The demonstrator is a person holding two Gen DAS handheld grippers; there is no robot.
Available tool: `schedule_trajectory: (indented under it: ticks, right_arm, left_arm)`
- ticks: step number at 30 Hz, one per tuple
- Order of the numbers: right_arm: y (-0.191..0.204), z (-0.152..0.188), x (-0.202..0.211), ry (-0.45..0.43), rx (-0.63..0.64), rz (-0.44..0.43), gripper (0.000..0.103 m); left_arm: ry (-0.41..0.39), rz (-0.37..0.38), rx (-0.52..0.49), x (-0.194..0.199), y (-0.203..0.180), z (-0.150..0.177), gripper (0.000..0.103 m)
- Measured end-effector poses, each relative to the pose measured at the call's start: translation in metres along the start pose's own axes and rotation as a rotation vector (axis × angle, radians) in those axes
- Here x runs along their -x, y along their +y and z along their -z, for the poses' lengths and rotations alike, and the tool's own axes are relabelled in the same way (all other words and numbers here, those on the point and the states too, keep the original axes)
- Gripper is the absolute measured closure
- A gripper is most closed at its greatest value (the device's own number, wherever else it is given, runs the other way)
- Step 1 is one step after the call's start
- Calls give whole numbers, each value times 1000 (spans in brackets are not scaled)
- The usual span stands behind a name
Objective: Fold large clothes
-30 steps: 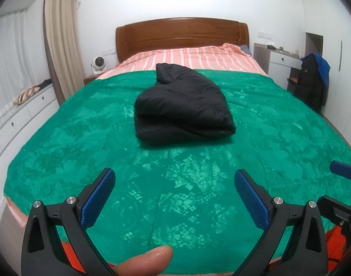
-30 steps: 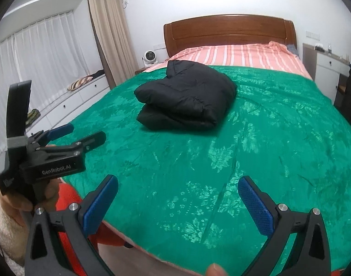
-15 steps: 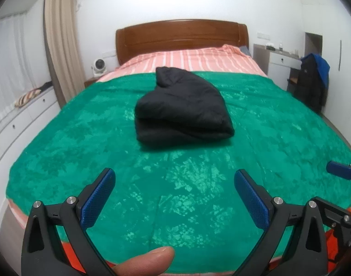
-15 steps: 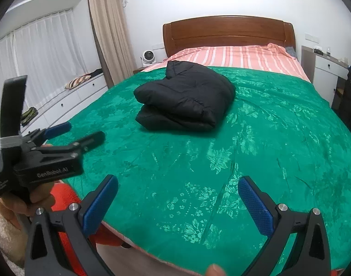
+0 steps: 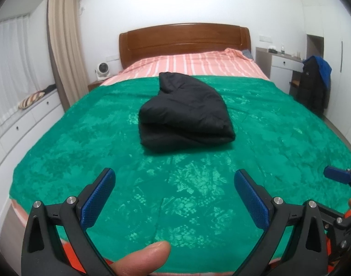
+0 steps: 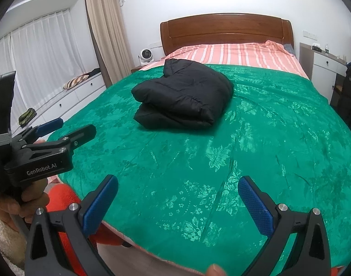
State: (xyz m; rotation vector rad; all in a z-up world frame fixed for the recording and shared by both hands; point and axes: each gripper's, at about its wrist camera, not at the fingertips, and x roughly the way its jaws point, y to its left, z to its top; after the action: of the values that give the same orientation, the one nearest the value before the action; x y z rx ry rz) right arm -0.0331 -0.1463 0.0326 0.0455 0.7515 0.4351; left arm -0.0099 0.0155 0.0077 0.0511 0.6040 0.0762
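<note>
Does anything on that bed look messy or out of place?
Nothing stands out. The black jacket lies folded in a compact bundle on the green bedspread, and both grippers, left and right, hang open, holding nothing.

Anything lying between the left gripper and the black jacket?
Nothing: only bare green bedspread lies between the open left gripper and the folded jacket, clearest in the left wrist view.

A black jacket (image 5: 186, 112) of matt, puffy quilted cloth is seen on a green bedspread (image 5: 198, 179) of satin-sheened, flower-patterned fabric. The headboard (image 5: 184, 39) is of glossy polished wood. Textured blue pads (image 6: 255, 204) are set in matt black plastic, pinned with bright metal
</note>
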Motion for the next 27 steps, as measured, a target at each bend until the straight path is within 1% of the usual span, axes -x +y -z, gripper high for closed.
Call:
schedule_trajectory:
  ticks: [4, 10, 15, 27]
  right_arm:
    - [-1, -2, 4, -6, -3, 2, 0]
    - [-1, -4, 6, -5, -9, 5, 0]
    - [0, -4, 7, -4, -4, 6, 0]
    - [0, -5, 7, 2, -9, 2, 0]
  left_arm:
    - [5, 9, 10, 3, 2, -2, 0]
    - [14, 6, -5, 6, 0, -4, 0]
    - [27, 17, -11, 5, -3, -4, 0]
    - [24, 15, -9, 9, -4, -7, 0]
